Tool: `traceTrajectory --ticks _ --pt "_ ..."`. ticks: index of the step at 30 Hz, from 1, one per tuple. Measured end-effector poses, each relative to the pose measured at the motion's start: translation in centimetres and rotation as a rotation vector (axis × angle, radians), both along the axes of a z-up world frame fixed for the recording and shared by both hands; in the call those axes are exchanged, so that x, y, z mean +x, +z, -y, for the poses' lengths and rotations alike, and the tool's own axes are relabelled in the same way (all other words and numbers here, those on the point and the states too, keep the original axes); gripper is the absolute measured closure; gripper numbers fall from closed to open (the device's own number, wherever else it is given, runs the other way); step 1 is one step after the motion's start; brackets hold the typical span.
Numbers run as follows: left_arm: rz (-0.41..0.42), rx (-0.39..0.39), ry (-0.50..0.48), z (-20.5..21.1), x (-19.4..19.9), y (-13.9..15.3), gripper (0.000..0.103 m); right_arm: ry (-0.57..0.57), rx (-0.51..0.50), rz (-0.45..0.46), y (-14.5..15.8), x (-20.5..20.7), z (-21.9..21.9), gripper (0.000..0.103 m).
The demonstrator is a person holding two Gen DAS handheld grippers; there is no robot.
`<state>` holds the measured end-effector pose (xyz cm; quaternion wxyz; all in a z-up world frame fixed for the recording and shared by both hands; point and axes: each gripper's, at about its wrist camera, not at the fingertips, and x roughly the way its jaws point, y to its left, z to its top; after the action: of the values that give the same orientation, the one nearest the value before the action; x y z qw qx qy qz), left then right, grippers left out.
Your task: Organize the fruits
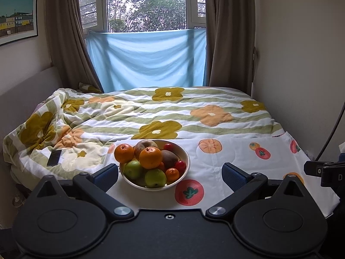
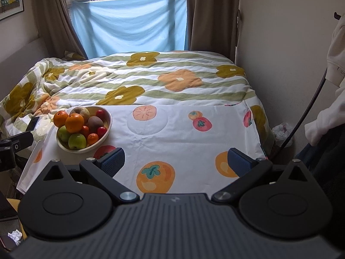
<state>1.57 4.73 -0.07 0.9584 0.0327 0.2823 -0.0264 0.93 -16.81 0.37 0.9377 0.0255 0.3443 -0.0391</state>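
A cream bowl (image 1: pixel 185 154) (image 2: pixel 108 122) of fruit stands on a white cloth printed with fruit. It holds two big oranges (image 1: pixel 150 157) (image 2: pixel 74 123), two green apples (image 1: pixel 155 178) (image 2: pixel 77 141), a kiwi (image 1: pixel 169 158), a brownish apple (image 1: pixel 145 145), small red fruits (image 1: pixel 180 165) and a small tangerine (image 1: pixel 172 174). My left gripper (image 1: pixel 170 177) is open and empty, its jaws wide apart just in front of the bowl. My right gripper (image 2: pixel 175 161) is open and empty, over bare cloth to the right of the bowl.
A flowered duvet (image 1: pixel 172 116) covers the bed behind the cloth. A dark phone (image 1: pixel 54 157) lies on the duvet left of the bowl. A wall (image 2: pixel 280 54) stands close on the right, with a black cable (image 2: pixel 306 112) beside it. The cloth's edge (image 2: pixel 28 168) drops off at left.
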Motion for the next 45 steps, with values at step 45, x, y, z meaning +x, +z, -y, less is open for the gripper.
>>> traceTrajectory --ticks 45 --pt "-0.016 0.031 -0.011 0.32 0.59 -0.11 0.0 -0.007 -0.018 -0.008 -0.1 0.46 -0.42 0.0"
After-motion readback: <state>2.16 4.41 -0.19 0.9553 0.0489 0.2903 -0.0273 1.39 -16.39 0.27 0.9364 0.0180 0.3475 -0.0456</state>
